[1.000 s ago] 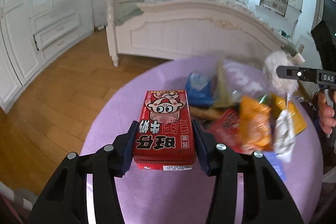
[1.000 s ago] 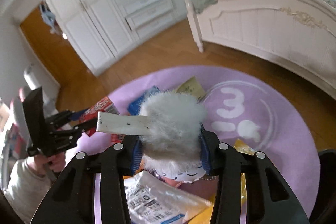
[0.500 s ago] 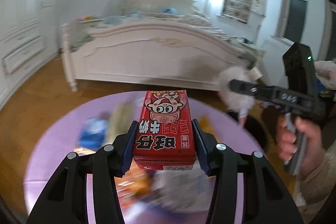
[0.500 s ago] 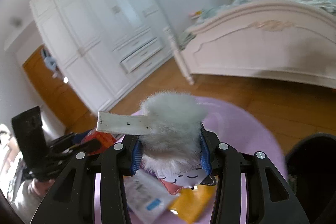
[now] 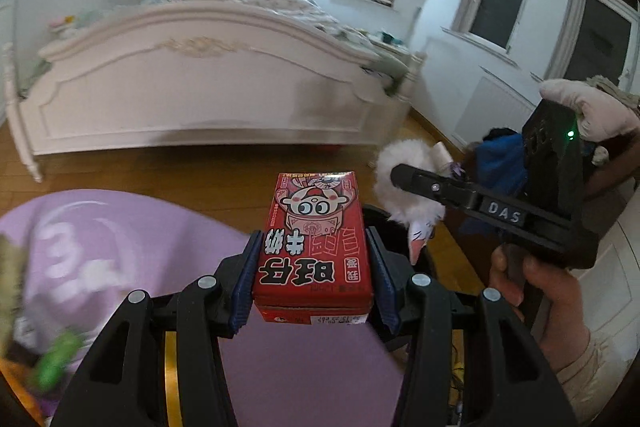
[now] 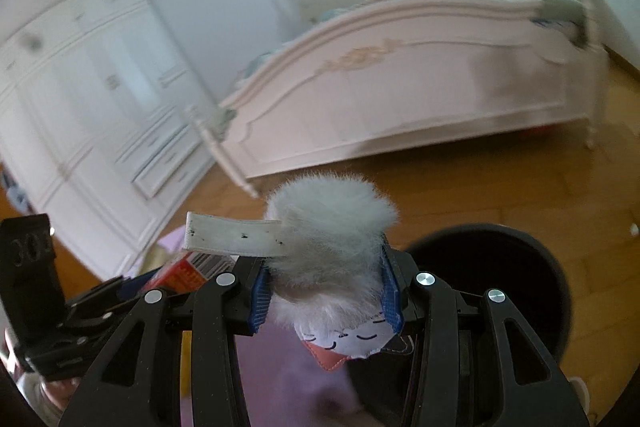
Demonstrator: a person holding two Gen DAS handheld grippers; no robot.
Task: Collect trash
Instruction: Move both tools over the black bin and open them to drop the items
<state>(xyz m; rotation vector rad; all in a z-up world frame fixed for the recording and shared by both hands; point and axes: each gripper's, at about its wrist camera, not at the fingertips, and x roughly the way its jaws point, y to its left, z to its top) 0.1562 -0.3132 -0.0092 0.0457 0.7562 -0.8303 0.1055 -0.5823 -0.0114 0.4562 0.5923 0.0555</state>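
Observation:
My left gripper is shut on a red milk carton with a cartoon face, held in the air over the edge of the purple rug. My right gripper is shut on a white furry item with a white strap and a sleepy face print. A round black bin stands on the wood floor just right of and below the right gripper. In the left wrist view the right gripper holds the furry item to the right of the carton, with the bin's rim behind it.
A white bed stands ahead across the wood floor. White wardrobes line the left wall. Blurred wrappers lie on the rug at the lower left. A wall with windows and a radiator is on the right.
Both grippers have swung right, away from the trash pile on the rug, toward the black bin. Each keeps its hold. The bin now shows larger in the right wrist view.

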